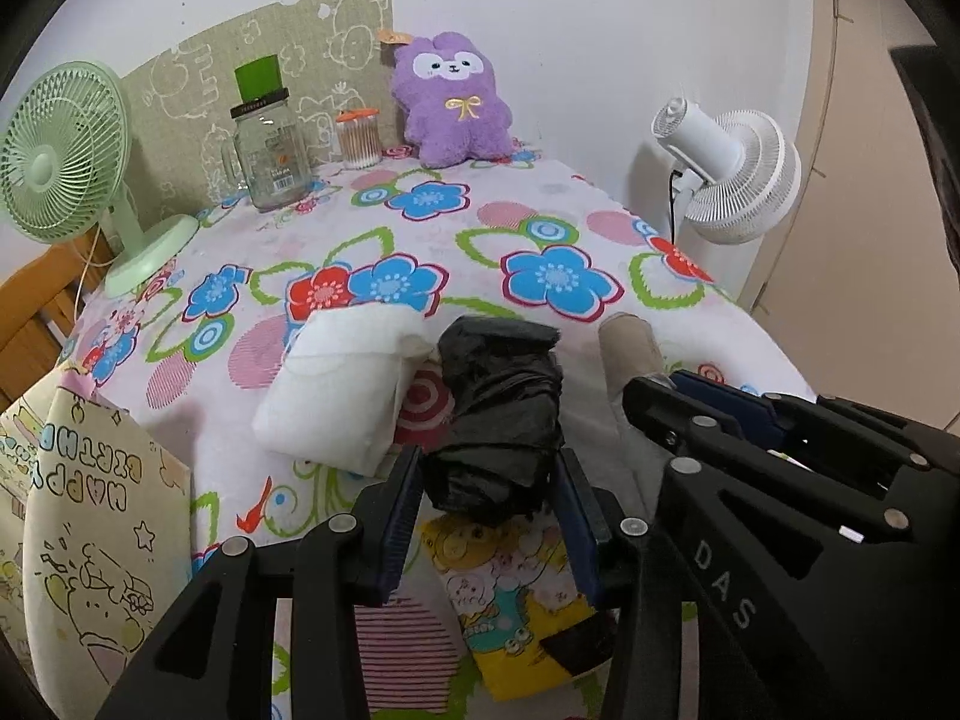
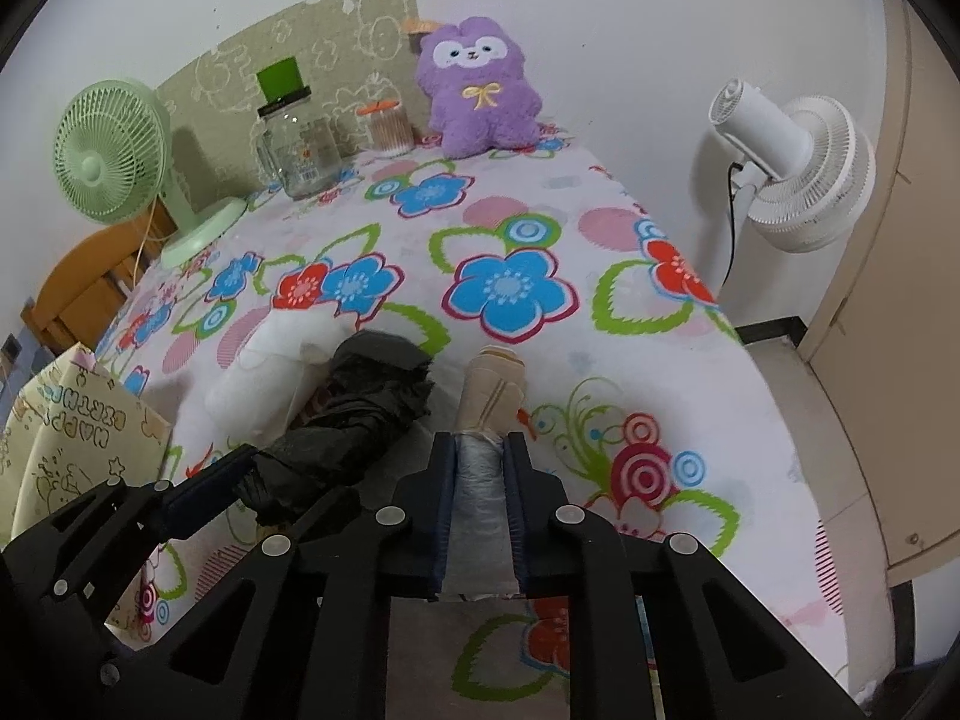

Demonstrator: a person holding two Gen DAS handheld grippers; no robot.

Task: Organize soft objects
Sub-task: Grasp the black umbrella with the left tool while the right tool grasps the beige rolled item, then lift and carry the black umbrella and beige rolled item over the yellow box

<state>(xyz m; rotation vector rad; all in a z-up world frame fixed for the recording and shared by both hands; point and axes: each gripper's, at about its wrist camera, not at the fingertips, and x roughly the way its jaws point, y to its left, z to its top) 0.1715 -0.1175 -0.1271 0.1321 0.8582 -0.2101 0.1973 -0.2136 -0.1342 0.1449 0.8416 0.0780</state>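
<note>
A: Nearest the lens, the left tool (image 1: 486, 498) has its blue pads pressed on either side of a crumpled black plastic bundle (image 1: 501, 414), so it is grasping that. The right tool (image 2: 480, 480) is clamped on the near end of a rolled cream-and-white soft tube (image 2: 489, 396) whose far end lies out on the table.

B: Where does that leave the sorting?

A: Mid-way at best, I'd judge. Both bundles sit at the front of the flower-print cloth-covered table (image 1: 540, 228), side by side, with a folded white soft packet (image 1: 342, 384) touching the black one on its left. No container is visibly filled; the cream paper gift bag with cartoon print (image 1: 90, 516) stands just off the left front edge, and I can't tell what is in it.

B: Room to move?

A: The middle of the table is bare cloth. The front and right edges fall away close to the tools. Further back, a green desk fan (image 1: 66, 150) guards the left, then a clear glass jar (image 1: 270, 150), a small cotton-swab pot (image 1: 358, 138) and a purple plush toy (image 1: 453, 99) line the wall; a white fan (image 2: 798, 162) stands off the right.
</note>
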